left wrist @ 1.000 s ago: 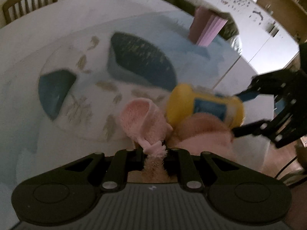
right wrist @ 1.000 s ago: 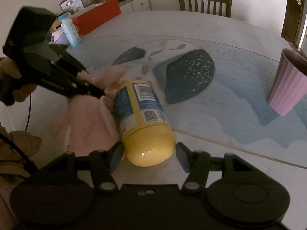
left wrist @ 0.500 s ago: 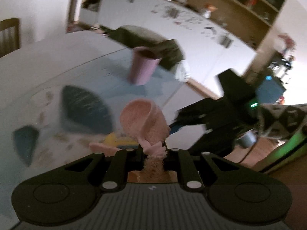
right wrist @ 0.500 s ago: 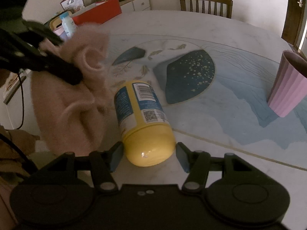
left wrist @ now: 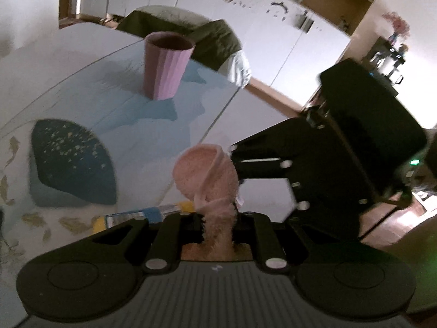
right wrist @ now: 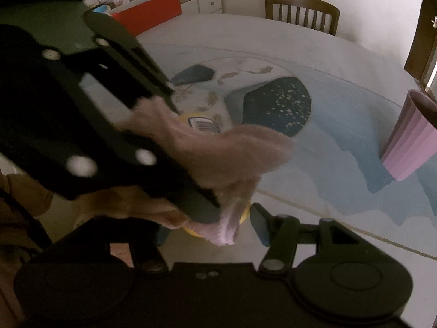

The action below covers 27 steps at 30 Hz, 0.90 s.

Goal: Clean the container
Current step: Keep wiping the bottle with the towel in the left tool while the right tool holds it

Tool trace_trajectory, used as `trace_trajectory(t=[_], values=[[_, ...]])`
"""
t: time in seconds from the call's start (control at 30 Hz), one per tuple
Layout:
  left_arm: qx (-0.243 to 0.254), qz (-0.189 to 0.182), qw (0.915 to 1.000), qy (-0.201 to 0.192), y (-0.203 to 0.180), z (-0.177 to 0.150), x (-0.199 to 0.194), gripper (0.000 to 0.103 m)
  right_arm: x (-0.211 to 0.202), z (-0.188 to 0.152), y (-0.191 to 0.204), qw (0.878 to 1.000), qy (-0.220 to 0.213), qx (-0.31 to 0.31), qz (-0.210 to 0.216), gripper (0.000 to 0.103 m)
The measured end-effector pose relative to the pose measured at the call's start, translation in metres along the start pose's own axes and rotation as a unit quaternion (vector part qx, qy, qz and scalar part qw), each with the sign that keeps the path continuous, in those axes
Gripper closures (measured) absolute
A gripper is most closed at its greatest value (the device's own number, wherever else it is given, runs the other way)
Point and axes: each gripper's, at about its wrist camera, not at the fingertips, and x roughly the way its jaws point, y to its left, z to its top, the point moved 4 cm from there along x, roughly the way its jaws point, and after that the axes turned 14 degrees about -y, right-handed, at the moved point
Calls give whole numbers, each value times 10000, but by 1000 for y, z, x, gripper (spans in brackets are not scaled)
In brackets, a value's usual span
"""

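A yellow container with a blue label lies on its side on the table. My right gripper is shut on its base. In the right wrist view a pink fluffy cloth covers most of it, leaving the barcode and a strip of yellow showing. My left gripper is shut on that pink cloth, bunched and held over the container close to the right gripper's fingers. In the left wrist view only a sliver of the container shows below the cloth. The left gripper's black body fills the left of the right wrist view.
A ribbed purple cup stands upright on the table mat, right of the container in the right wrist view, cup. A wooden chair is at the far side. The table edge runs close behind the right gripper's housing.
My left gripper has lifted the pink cloth off the table beside the container and swung it over the container, toward the right gripper. The right gripper and container have stayed put.
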Motion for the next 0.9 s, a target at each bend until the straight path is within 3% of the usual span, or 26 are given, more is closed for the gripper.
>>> trace_trajectory(t=[0.13,0.47,0.9], values=[[29,68,10000,-42,6,-2,-2,90,1,-1,-4,10000,-15,-22,2,44],[1092,1003,9886,-267,3,-7,-15,90,1,-1,-4,10000,-10,-45,22,44],[641,1737,9814,-506,49,-10,-37,90,7,0,-1,10000,-3,-59,50,44]])
